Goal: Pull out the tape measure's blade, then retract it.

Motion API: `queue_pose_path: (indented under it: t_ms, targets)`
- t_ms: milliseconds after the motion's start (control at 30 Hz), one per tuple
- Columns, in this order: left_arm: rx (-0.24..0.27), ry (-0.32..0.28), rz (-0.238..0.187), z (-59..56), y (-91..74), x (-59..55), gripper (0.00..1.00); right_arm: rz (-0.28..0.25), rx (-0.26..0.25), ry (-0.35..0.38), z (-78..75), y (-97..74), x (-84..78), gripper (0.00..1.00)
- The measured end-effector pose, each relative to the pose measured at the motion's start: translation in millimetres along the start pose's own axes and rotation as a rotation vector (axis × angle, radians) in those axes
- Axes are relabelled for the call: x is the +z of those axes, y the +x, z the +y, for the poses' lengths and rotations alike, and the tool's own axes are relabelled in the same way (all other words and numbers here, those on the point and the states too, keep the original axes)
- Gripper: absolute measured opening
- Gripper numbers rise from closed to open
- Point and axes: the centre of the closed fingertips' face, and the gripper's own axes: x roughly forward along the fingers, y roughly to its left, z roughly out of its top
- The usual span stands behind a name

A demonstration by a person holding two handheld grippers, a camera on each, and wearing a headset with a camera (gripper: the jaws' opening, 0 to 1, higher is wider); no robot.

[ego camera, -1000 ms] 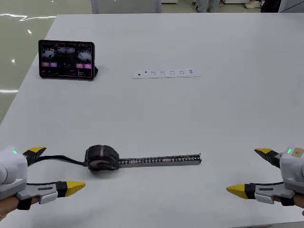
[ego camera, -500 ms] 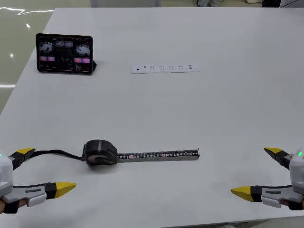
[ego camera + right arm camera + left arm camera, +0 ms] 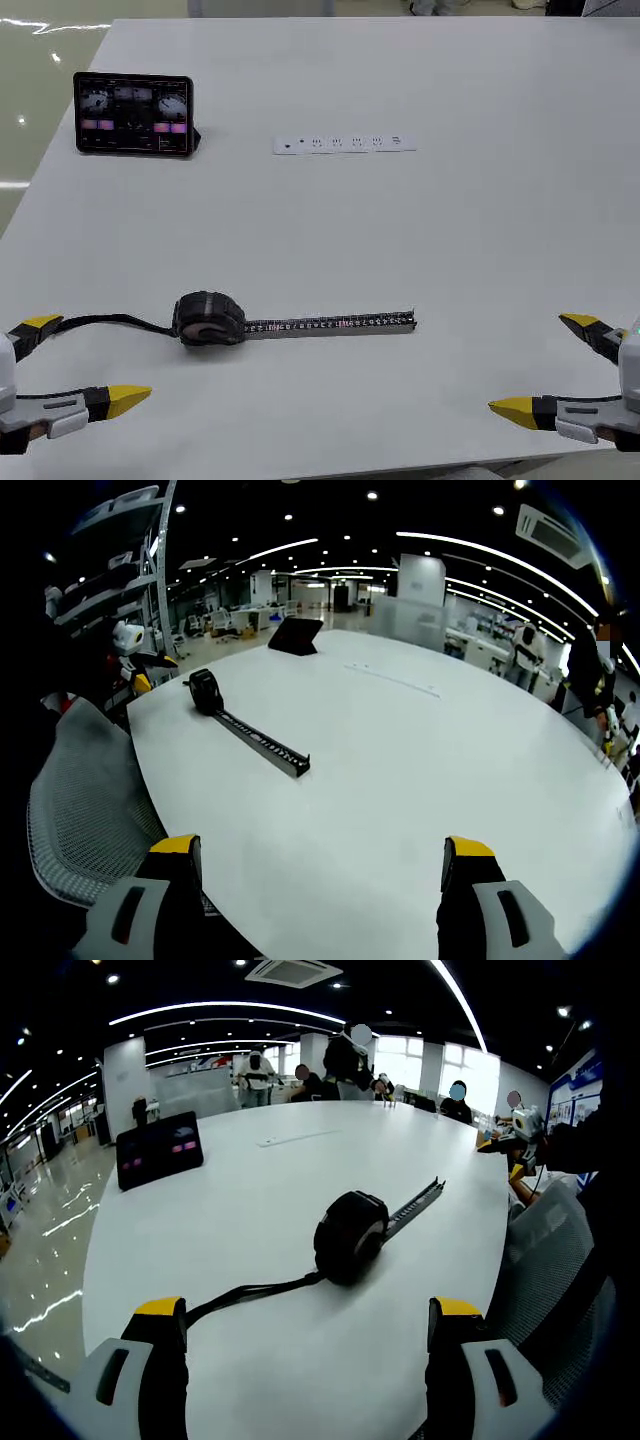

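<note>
Over the table point(image 3: 450, 230), the left gripper point(image 3: 92, 358) and right gripper point(image 3: 536, 363) are both hanging wide open at the near edge, gripping nothing. The tape point(image 3: 208, 320) is sitting between them, nearer the left. Its blade point(image 3: 330, 323) is lying pulled out flat, so it looks like only the retract is left.

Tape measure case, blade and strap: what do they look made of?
Case: matte black, likely plastic or rubber-coated; dull, no glints. Blade: thin stiff strip, dark with printed marks, lies straight, so probably coated steel. Strap: black, limp, lies in a loose curve, so cord or fabric; weave too small to tell.
</note>
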Motion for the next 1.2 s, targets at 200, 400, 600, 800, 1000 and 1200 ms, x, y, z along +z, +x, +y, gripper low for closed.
queue_pose_path:
  t_ms: [200,400,600,800,1000,1200]
  targets:
    - [-0.003,0.012,0.013,-0.9,-0.2,-1.0,0.99,0.001,-0.018,-0.010,-4.9,-4.3,-2.0,0.99]
    - [-0.013,0.009,0.028,-4.4,0.3,-3.0,0.99,0.006,-0.021,-0.008,-6.2,-5.5,-3.4,0.99]
    - [-0.004,0.014,0.030,-3.6,2.9,-1.3,0.99,0.006,-0.021,0.000,-6.4,-5.2,-4.0,0.99]
    - [0.001,0.013,0.027,-4.6,6.3,6.2,0.99,0.025,-0.013,-0.010,-5.8,-4.3,-5.1,0.99]
    - [-0.001,0.014,0.021,-5.6,10.9,13.3,0.99,0.029,-0.003,-0.027,-6.1,-4.2,1.5,0.99]
    - [0.003,0.036,0.021,-12.4,15.8,22.8,0.99,0.056,0.042,-0.053,0.5,-1.6,9.8,0.99]
